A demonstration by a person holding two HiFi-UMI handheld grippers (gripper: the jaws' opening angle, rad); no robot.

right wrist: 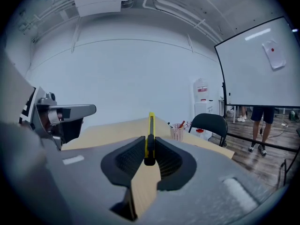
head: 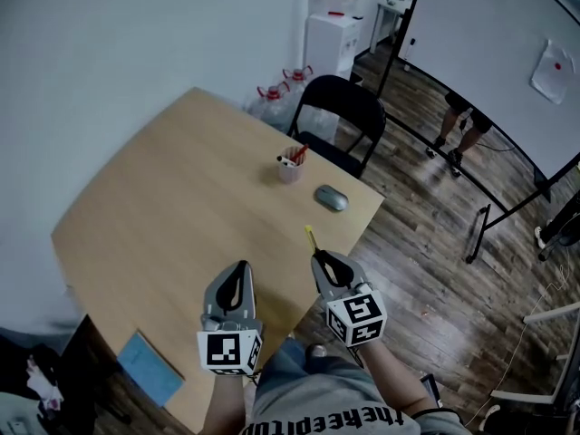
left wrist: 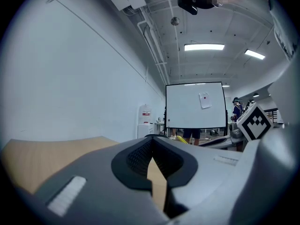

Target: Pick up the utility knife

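A light wooden table with rounded corners (head: 181, 216) stands against a plain white wall (head: 109, 43), on a floor of dark wood planks (head: 435, 279). Toward the table's far right corner stands a small pale cup of pens (head: 290, 166). Just beside it, nearer the right edge, lies a grey oval computer mouse (head: 331, 198). A blue notebook (head: 152, 368) lies at the table's near left edge.

A black chair (head: 344, 111) is drawn up at the far right corner. Behind the chair are clear water bottles with red caps (head: 276, 98), and farther back a white water dispenser (head: 331, 39). A large whiteboard on a black stand (head: 489, 71) stands on the room's right side, with a person's legs (head: 458, 134) showing under it.

The right gripper (head: 319, 259) has its jaws closed on the yellow utility knife (head: 310, 236). The dark pads pinch the knife's black end. Its yellow body points forward, raised clear of the tabletop above the near right edge.

The left gripper (head: 237, 275) is over the near edge just beside the right one. Its jaws meet at the tips and have hold of nothing.
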